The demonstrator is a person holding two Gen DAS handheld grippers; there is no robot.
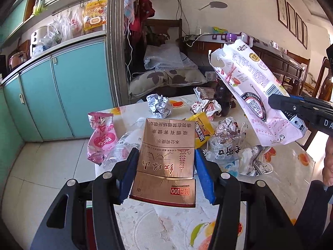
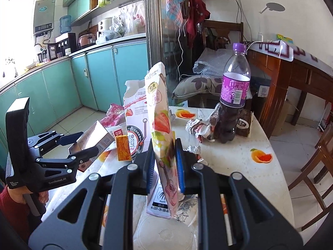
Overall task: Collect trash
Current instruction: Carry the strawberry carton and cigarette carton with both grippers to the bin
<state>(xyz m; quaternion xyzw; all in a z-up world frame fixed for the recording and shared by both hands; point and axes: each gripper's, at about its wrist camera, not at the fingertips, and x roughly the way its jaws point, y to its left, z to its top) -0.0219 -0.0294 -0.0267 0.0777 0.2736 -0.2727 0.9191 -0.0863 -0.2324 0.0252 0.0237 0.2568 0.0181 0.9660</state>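
Right gripper [image 2: 165, 164] clamps the torn snack box [image 2: 160, 125], long axis upright.

two boxes [image 1: 164, 158], one bottle [image 2: 234, 95], two foil balls [image 1: 159, 106].

Glossy cardboard cigarette carton [image 1: 166, 156]

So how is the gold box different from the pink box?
The gold box is shiny copper-gold with red trim and looks whole; the pink box is white and pink with strawberry pictures, and its top is torn open. The gold box sits in the left gripper, gripped across its wide face; the pink box is squeezed flat in the right gripper. Both are cardboard boxes held up above the table.
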